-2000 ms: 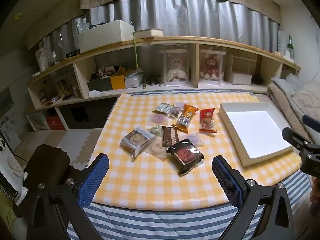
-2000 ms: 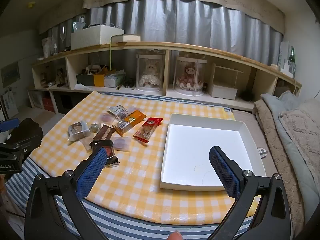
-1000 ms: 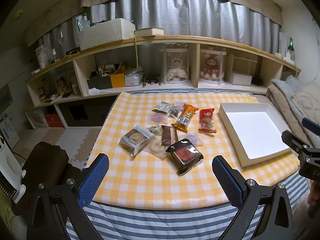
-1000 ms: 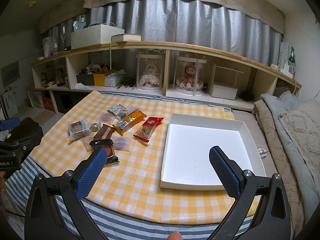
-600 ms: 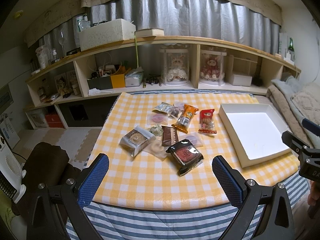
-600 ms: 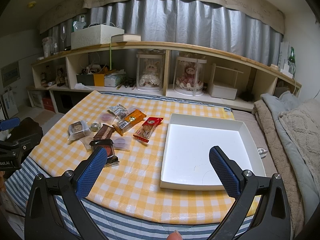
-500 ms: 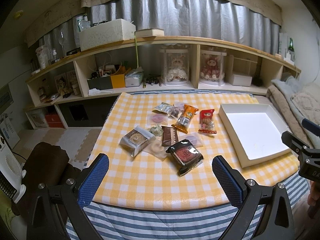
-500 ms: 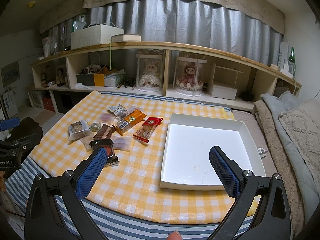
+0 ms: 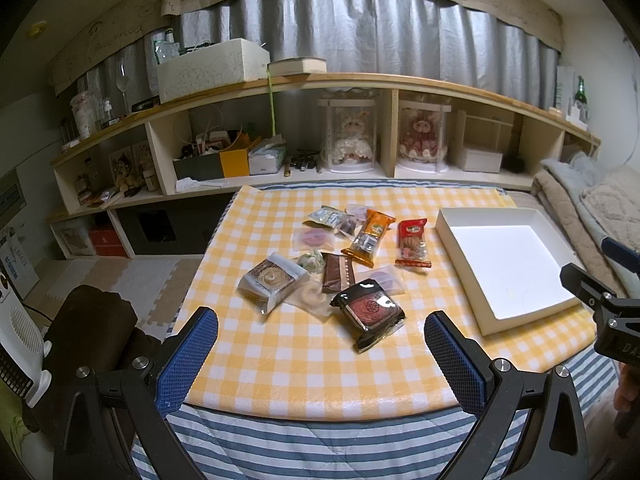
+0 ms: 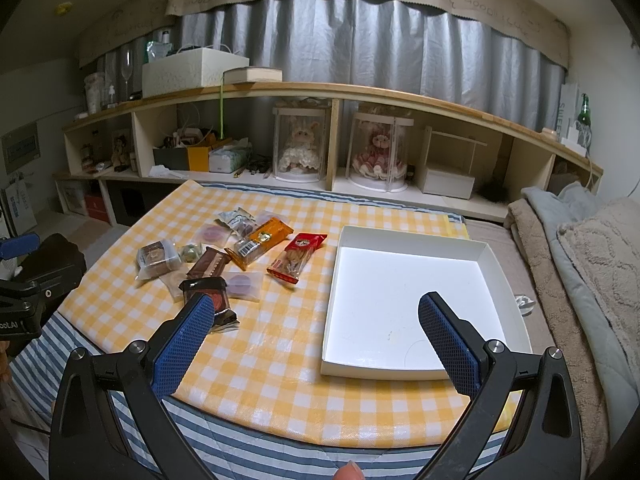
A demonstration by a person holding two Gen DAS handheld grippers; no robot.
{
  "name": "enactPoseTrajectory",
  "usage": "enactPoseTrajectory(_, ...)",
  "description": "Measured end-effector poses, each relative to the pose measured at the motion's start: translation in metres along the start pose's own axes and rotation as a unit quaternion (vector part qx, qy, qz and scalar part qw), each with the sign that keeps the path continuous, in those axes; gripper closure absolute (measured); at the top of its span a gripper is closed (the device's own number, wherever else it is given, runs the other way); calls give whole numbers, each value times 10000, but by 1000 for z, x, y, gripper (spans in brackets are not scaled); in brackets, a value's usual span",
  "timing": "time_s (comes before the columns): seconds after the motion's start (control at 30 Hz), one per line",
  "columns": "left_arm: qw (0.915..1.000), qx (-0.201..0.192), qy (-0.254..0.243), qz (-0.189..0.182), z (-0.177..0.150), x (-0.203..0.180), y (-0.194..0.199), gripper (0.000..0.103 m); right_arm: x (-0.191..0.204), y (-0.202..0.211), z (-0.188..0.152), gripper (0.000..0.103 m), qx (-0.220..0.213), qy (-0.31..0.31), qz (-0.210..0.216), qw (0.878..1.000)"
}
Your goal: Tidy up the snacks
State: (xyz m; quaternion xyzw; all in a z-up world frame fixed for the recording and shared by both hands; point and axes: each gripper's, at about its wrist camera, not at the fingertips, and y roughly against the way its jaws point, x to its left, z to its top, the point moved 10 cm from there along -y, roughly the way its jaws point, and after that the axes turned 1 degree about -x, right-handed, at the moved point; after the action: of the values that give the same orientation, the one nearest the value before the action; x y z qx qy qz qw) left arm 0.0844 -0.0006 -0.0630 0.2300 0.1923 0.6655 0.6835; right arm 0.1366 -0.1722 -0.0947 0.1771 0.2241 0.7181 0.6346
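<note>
Crinkly plastic snack packets (image 9: 344,264) lie clustered just left of the empty white tray (image 10: 412,300) on the checked surface (image 9: 304,356): light, slippery, crushable, best pinched by a sealed edge. Left gripper (image 9: 320,344) and right gripper (image 10: 312,328) hover with jaws spread wide, empty. Nearest the tray, the red packet (image 10: 298,256) has clear room around it.

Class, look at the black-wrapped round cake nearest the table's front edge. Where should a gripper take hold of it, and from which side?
Grip the black-wrapped cake across its raised middle, coming down from above with the open left gripper, which is nearest. It lies flat on the checked cloth, so a side approach would probably only catch its thin crimped ends, and its near side is free of other packets.
</note>
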Motion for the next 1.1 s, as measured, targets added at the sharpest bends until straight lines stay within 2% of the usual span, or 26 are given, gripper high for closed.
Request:
enactPoseTrajectory(0.93,10000,-13,10,-8,0,0,0,0,1,-1,-2,0,5,4,-5,10000)
enactPoseTrajectory(1.1,10000,-39,24,-21,9,-3,8,0,0,-2,0,0,2,1,-5,10000)
